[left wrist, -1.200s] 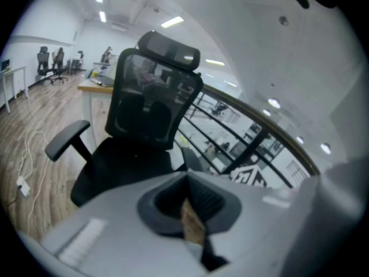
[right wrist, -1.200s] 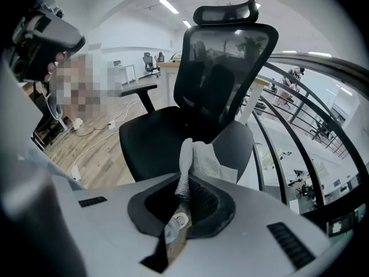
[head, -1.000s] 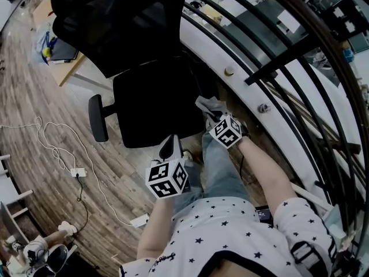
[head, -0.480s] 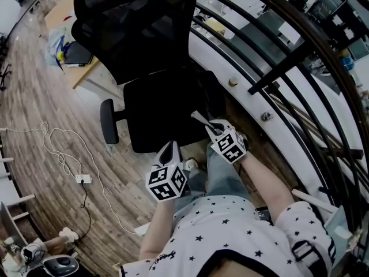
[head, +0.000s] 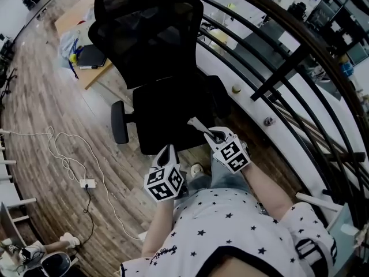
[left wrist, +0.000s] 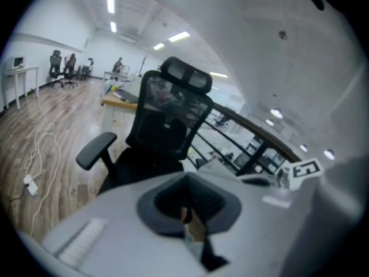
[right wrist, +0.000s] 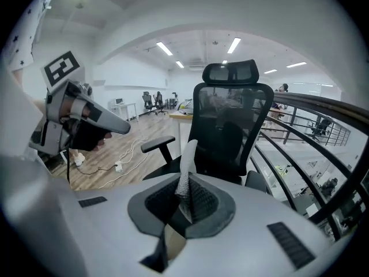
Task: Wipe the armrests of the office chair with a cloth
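The black mesh office chair (head: 164, 105) stands just ahead of me, its back turned away. Its left armrest (head: 119, 122) juts out at the seat's left; the right armrest (head: 221, 96) lies close to the railing. My right gripper (head: 210, 134) is shut on a grey cloth (head: 198, 125) that pokes out over the seat's front right corner. In the right gripper view the cloth (right wrist: 187, 175) rises upright from the right gripper (right wrist: 183, 199), short of both armrests. My left gripper (head: 166, 150) hangs shut with nothing in it at the seat's front edge, level with the seat in the left gripper view (left wrist: 185, 215).
A curved railing (head: 277, 68) with black bars runs close along the chair's right side. A wooden desk (head: 75, 25) stands behind the chair at left. White cable and a power strip (head: 86, 183) lie on the wooden floor at left. My shoe (head: 197, 169) is below the seat.
The head view has swung, so the chair now sits lower and further right in frame. Both grippers stay before the seat's front edge. The cloth stays pinched in the right gripper.
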A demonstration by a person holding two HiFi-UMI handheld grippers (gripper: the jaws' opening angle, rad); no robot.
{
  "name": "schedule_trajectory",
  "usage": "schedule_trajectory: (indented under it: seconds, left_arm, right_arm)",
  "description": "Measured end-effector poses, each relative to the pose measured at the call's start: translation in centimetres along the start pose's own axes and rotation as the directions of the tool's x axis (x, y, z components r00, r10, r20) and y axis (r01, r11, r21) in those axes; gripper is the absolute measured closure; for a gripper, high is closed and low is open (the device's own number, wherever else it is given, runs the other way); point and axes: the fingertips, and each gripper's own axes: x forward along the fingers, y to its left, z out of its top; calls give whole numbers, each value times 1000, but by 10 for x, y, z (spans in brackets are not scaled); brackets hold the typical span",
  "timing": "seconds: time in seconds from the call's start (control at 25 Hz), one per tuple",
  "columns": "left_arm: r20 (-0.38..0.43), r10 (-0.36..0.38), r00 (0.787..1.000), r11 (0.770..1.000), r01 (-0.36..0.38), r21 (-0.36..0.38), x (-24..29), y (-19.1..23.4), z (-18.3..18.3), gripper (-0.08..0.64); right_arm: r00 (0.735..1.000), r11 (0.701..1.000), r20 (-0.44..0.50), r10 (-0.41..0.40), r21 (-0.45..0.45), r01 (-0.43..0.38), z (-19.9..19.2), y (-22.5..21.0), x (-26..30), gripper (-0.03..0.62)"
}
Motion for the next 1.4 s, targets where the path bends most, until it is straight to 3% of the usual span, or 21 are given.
schedule_trajectory:
  seconds: [0.36,0.72,0.96,1.4]
  left_arm:
    - [42,53,998,998,-51,-39,-23,29,4,553]
    - [74,143,987,987,-137,-88,-37,52,13,553]
    - [83,237,968,965,-225,-132,-38,79,20,554]
    - [132,389,911,904,-351,-244,-31,114,72,554]
  right_arm:
    - [993,998,94,65,-32,-62,51,34,-11,565]
    - [976,981,110,186,-71,-179,76,54,3,565]
    - [956,959,117,270,-118,-256,100,57,31,565]
    - [891,885,126,437,-240,-400,180,50,81,565]
